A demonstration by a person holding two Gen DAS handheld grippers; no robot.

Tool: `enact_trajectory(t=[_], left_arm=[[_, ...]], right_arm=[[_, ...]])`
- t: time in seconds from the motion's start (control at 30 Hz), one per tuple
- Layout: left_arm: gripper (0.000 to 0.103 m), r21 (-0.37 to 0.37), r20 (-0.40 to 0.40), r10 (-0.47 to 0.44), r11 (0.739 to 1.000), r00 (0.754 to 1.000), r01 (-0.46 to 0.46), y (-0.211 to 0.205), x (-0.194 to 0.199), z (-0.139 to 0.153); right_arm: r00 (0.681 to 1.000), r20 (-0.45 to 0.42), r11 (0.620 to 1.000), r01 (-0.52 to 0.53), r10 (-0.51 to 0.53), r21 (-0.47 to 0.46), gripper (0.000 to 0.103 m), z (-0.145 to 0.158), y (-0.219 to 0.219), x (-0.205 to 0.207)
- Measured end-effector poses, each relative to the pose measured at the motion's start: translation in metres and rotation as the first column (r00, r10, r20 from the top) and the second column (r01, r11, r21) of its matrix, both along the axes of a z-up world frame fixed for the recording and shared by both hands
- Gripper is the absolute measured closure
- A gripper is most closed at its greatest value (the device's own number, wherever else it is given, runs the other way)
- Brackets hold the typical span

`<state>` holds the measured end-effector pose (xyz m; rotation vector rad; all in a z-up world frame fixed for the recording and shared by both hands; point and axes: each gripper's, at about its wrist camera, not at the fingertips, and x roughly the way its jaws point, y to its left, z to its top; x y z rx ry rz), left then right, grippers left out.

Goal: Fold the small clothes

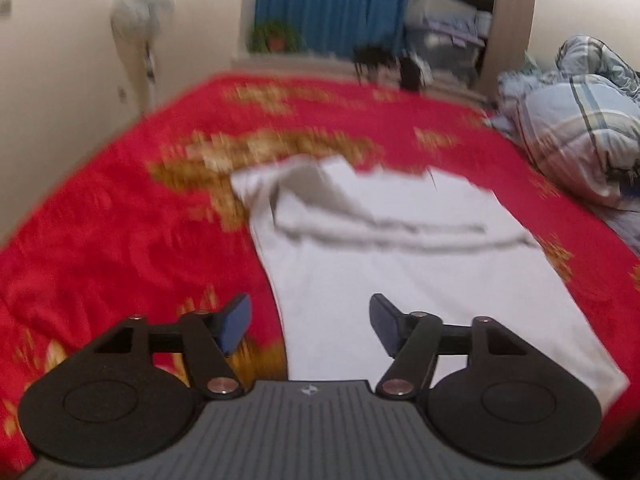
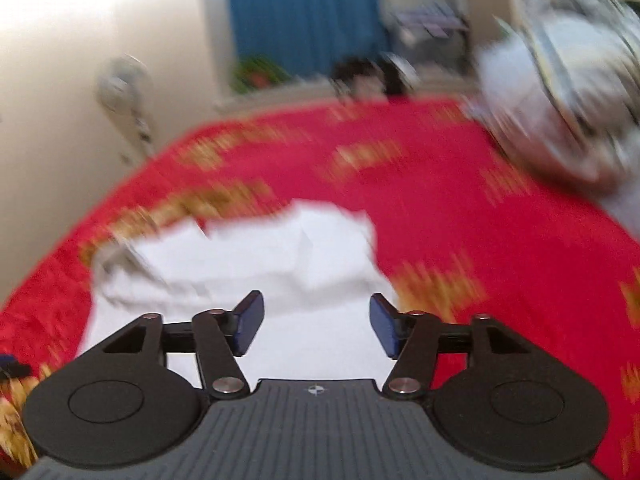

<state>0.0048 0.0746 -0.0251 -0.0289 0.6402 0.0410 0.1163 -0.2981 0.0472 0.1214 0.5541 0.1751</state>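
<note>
White cloth garment [image 1: 400, 264] lay on the red bedspread [image 1: 120, 220] with gold flower patterns, filling the centre and lower right of the left wrist view. Its far end was folded back over itself into a thick rumpled band, and the near part was flat and smooth. Blur hid finer detail. The left gripper [image 1: 310, 324] hung above the garment's near left edge with jaws wide apart and nothing between them. The right gripper [image 2: 316, 326] also stood wide and empty over the garment's near part. A striped quilt [image 1: 580, 132] was heaped at the right, and a blue curtain [image 1: 340, 4] hung at top centre.
</note>
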Motion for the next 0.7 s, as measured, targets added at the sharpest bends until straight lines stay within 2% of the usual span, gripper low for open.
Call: enact_trajectory(t=[0.07, 0.17, 0.2, 0.23, 0.33, 0.4, 0.5, 0.63, 0.7], left_arm=[[0.028, 0.064, 0.049, -0.003, 0.998, 0.999, 0.0, -0.015, 0.004, 0.003], [0.028, 0.14, 0.058, -0.015, 0.99, 0.998, 0.007, -0.03, 0.016, 0.006], [0.028, 0.153, 0.048, -0.007, 0.988, 0.999, 0.0, -0.035, 0.024, 0.004], [0.028, 0.149, 0.03, -0.006, 0.989, 1.0, 0.001, -0.038, 0.033, 0.003], [0.031, 0.111, -0.028, -0.009, 0.994, 1.0, 0.012, -0.052, 0.071, 0.0], [0.033, 0.117, -0.031, -0.015, 0.993, 0.999, 0.018, -0.07, 0.1, -0.004], [0.033, 0.121, -0.027, -0.051, 0.991, 0.998, 0.054, -0.102, 0.148, -0.016], [0.023, 0.153, -0.046, -0.105, 0.982, 0.993, 0.111, -0.153, 0.21, -0.041], [0.019, 0.137, -0.088, -0.135, 0.98, 0.987, 0.146, -0.174, 0.235, -0.055]], right_arm=[[0.996, 0.087, 1.0, -0.029, 0.029, 0.003, 0.034, 0.01, 0.007, 0.023], [0.978, 0.207, 1.0, -0.021, 0.024, -0.019, 0.028, 0.007, 0.011, 0.034], [0.978, 0.206, 0.998, -0.001, 0.013, -0.058, 0.027, -0.003, 0.013, 0.039], [0.987, 0.161, 0.994, 0.031, -0.013, -0.107, 0.028, -0.007, 0.016, 0.049], [0.989, 0.144, 0.997, 0.028, -0.017, -0.073, 0.028, -0.004, 0.014, 0.07], [0.993, 0.116, 0.994, 0.037, -0.025, -0.1, 0.028, -0.004, 0.014, 0.084], [0.997, 0.063, 0.998, 0.053, -0.051, -0.033, 0.028, -0.009, 0.004, 0.105], [0.991, 0.007, 0.99, 0.132, -0.132, 0.056, 0.028, -0.011, -0.009, 0.113], [0.984, -0.007, 0.98, 0.179, -0.179, 0.087, 0.028, -0.017, -0.019, 0.11]])
